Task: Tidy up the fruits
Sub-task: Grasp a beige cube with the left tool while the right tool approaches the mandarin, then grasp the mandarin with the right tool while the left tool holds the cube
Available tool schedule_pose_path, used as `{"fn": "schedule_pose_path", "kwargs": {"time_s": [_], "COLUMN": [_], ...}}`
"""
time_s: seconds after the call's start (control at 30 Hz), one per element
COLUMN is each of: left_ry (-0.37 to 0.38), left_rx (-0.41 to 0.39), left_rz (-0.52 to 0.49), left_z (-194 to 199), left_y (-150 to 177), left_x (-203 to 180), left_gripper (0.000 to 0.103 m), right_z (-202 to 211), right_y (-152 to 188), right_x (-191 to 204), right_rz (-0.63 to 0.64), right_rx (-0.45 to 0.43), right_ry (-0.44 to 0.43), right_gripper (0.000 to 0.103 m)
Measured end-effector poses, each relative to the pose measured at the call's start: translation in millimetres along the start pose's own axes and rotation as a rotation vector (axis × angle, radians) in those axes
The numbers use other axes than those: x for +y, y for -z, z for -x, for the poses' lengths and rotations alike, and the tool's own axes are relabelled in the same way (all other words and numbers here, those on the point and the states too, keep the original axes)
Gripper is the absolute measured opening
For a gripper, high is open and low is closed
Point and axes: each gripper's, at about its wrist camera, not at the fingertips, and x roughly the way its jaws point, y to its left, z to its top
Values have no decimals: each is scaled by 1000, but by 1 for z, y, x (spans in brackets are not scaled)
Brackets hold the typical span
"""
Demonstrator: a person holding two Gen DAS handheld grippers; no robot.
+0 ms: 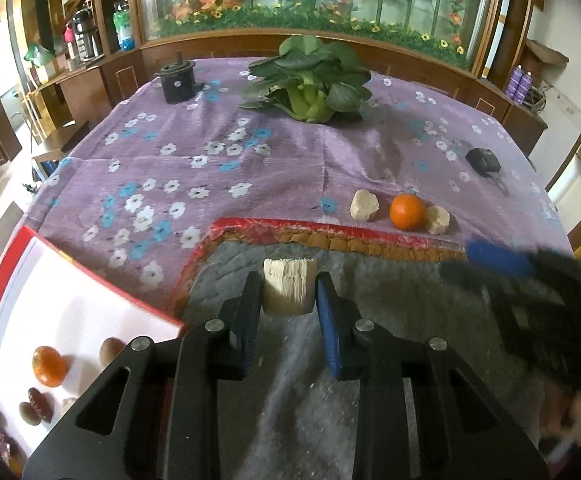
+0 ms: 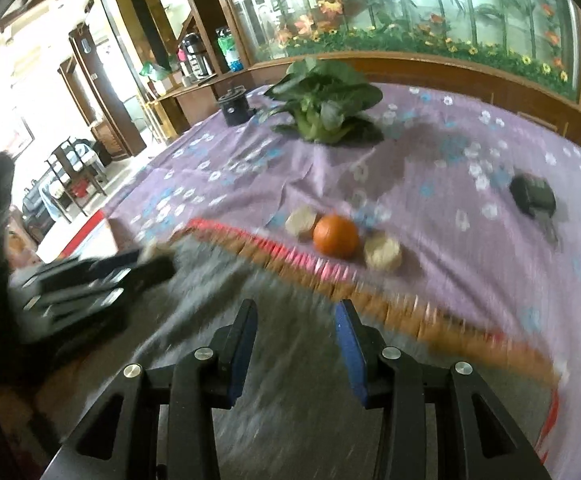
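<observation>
My left claw (image 1: 289,292) clamps a pale chunk (image 1: 288,291) over the grey mat (image 1: 390,300); my right claw (image 2: 296,320) gapes empty.

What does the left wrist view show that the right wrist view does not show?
Only the left wrist view: the left hand-held gripper shut on a pale cut chunk, and the white tray holding an orange fruit and brown ones.

Only the right wrist view: the right hand-held gripper, open and empty, above the grey mat.

Both: the orange between two pale chunks, the bok choy, the black pot and the purple flowered cloth.
</observation>
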Motion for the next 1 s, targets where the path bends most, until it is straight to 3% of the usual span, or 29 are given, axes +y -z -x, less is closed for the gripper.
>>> {"fn": "schedule_pose_path", "kwargs": {"time_s": [0.23, 0.33, 0.47, 0.7, 1.0], "left_ry": [1, -2, -2, 2, -6], "left_rx": [7, 8, 18, 17, 3], "left_rz": [7, 9, 12, 18, 11], "left_z": [6, 6, 4, 10, 31], "left_y": [5, 6, 8, 13, 32], "left_x": [9, 10, 12, 15, 20], "left_gripper": [27, 27, 27, 27, 26], "right_z": [-43, -62, -65, -30, 22], "right_y": [-33, -37, -41, -26, 21], "right_x": [-3, -4, -8, 3, 50], "right_rz": [98, 157, 166, 131, 120], "right_rx": [43, 80, 87, 38, -14], "right_ry": [59, 144, 142, 101, 24], "right_gripper": [40, 40, 34, 33, 33]}}
